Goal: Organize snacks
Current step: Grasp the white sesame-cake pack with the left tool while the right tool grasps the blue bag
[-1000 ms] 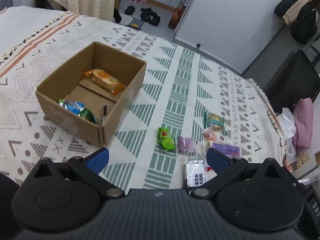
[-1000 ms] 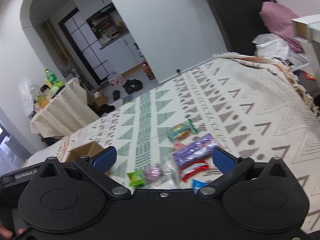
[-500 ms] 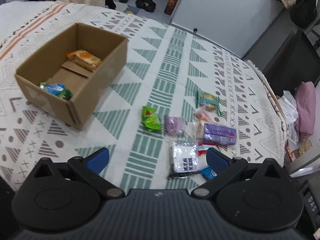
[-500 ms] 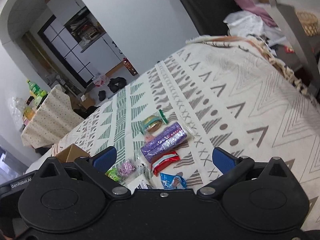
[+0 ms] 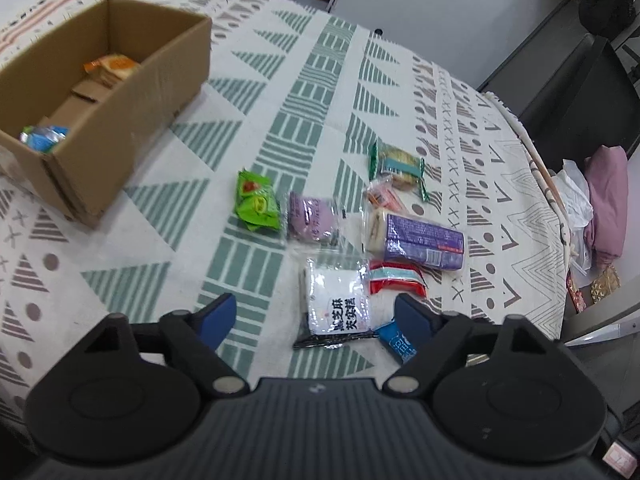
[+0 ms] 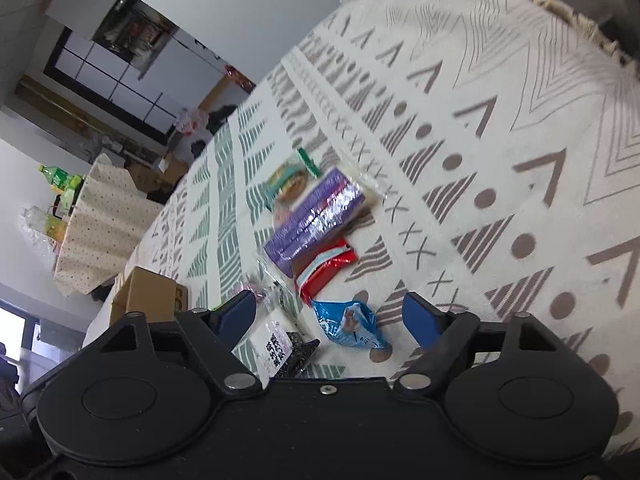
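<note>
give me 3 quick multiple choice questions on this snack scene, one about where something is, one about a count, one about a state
1. Where is the orange packet?
A) in the cardboard box
B) beside the purple pack
C) on the floor

2. How many snacks lie in the box?
A) none
B) two
C) five

3. What are the right tongs doing?
A) clamped on the red packet
B) open, blue packet loose between them
C) shut, empty

Answers: 1 A, it lies on the box's floor. 2 B, orange packet and a blue-green one. 3 B, pads clear of the wrapper.

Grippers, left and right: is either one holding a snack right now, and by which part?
Nothing is held. The left gripper and right gripper, jaws just narrowing, hover open above the snacks.
</note>
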`<control>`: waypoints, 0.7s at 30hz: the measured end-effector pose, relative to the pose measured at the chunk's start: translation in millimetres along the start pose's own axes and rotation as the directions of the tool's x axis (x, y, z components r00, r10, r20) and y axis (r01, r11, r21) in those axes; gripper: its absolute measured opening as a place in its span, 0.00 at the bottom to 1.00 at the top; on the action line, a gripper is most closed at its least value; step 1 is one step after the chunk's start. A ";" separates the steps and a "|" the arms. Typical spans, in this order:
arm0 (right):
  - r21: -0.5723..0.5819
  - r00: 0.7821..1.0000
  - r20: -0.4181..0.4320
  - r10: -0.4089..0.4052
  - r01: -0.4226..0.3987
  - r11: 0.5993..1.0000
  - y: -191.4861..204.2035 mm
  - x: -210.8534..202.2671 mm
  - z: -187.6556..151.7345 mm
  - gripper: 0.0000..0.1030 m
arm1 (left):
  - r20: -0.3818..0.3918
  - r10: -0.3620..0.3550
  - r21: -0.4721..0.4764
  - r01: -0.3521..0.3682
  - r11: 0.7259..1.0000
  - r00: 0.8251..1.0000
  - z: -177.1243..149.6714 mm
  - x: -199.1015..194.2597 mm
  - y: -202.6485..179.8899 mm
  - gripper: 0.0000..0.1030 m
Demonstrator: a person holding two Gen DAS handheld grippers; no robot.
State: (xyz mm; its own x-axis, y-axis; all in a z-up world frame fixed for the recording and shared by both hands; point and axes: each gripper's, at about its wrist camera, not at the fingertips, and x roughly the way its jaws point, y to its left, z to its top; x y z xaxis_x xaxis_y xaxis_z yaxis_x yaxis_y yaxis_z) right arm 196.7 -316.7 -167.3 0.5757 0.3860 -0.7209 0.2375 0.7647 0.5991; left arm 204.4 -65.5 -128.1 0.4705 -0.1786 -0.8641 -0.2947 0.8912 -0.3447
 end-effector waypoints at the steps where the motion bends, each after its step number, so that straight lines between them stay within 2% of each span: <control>1: 0.000 1.000 -0.015 -0.003 0.003 1.000 0.1 4.6 -0.4 0.72 | -0.009 -0.004 -0.004 0.004 1.000 1.000 0.5 4.3 -0.6 0.77; 6: -0.014 0.998 -0.058 -0.018 0.017 1.000 0.3 22.0 -0.7 0.69 | -0.037 -0.009 -0.012 0.008 1.000 0.999 3.3 24.0 -5.9 0.69; 8: -0.021 0.996 -0.080 -0.033 0.032 0.999 0.4 30.2 -0.8 0.64 | -0.051 -0.013 -0.018 0.012 1.000 0.999 4.2 31.8 -7.9 0.67; 10: -0.024 0.994 -0.106 -0.041 0.038 0.999 -0.3 37.7 -1.1 0.57 | -0.062 -0.015 -0.022 0.014 1.000 0.998 4.3 38.7 -10.2 0.67; 14: -0.029 0.992 -0.120 -0.038 0.035 0.999 -3.1 45.2 -1.2 0.54 | -0.082 -0.015 -0.027 0.013 1.000 0.997 3.2 51.8 -13.9 0.67; 21: -0.060 0.990 -0.130 -0.047 0.040 0.997 -3.6 51.5 -2.2 0.38 | -0.108 0.012 -0.011 -0.013 1.000 0.994 2.0 71.9 -19.7 0.67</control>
State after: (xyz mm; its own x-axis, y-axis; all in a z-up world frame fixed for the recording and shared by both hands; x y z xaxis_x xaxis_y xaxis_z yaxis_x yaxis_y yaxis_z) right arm 223.8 -298.4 -207.4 0.4575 0.4129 -0.7875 0.2125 0.8092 0.5477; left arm 245.8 -95.0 -182.7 0.3747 -0.2121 -0.9026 -0.3101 0.8887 -0.3376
